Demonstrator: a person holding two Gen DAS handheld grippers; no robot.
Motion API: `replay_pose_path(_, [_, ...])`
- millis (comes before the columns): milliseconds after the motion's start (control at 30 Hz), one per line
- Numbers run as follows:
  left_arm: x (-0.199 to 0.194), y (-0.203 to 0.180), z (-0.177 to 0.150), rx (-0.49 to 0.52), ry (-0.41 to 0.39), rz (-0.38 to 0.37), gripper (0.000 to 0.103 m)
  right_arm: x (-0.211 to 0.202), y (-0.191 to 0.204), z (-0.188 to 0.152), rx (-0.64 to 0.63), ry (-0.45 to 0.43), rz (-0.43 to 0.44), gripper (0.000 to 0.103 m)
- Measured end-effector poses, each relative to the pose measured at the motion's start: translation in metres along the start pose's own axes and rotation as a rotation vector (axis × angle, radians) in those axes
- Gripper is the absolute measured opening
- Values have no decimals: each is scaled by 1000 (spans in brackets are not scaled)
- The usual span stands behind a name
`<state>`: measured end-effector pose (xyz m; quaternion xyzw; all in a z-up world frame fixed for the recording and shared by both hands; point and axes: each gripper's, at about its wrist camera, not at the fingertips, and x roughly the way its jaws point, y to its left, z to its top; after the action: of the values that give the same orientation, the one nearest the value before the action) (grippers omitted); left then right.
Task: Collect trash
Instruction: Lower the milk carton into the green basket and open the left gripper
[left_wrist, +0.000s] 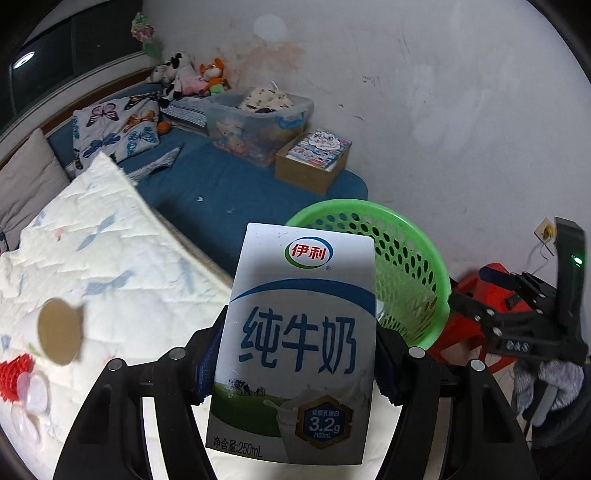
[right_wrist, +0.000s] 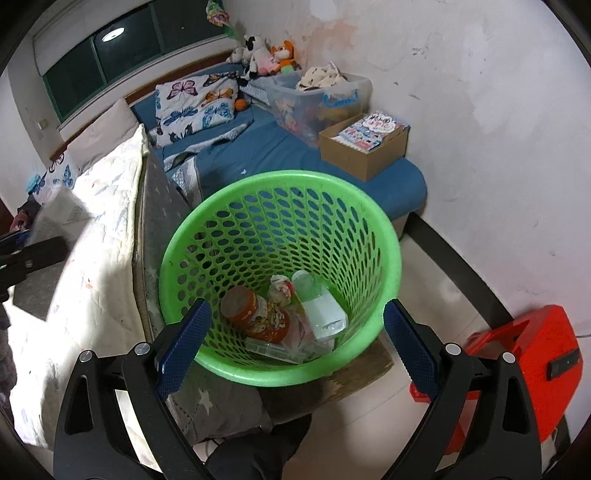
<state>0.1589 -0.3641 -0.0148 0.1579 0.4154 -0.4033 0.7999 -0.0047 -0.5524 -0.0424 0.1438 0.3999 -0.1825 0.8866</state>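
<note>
Gripping milk carton (left_wrist: 295, 343), left gripper (left_wrist: 295, 354); green basket (left_wrist: 402, 254) beyond.

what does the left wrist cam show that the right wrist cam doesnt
Only the left wrist view shows the milk carton clamped in the left gripper, plus a paper cup lying on the white quilt.

Only the right wrist view shows inside the basket: an orange can and a clear bottle at the bottom, with the right gripper open and holding nothing above it.

Both show the green basket, the cardboard box and the red stool.
</note>
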Motion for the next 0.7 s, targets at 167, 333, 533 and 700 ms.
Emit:
replay_pose_path(167, [27,-17,16,-8,35,-30,65,-7,-7,-2,-2,-25,-21,94])
replay_pose_path(333, [52,-38,26,11,68,-41,65,-15,-20,-7,2,-39,-43,94])
replay_pose_path(533, [77,-60,34,27,100,-51,65,-15,-35,-12,22,-38,-47,94])
replay_pose_path(700, [87,-63,36,17,107,-79,72,-14,-41,-15,40,-33,-41,94])
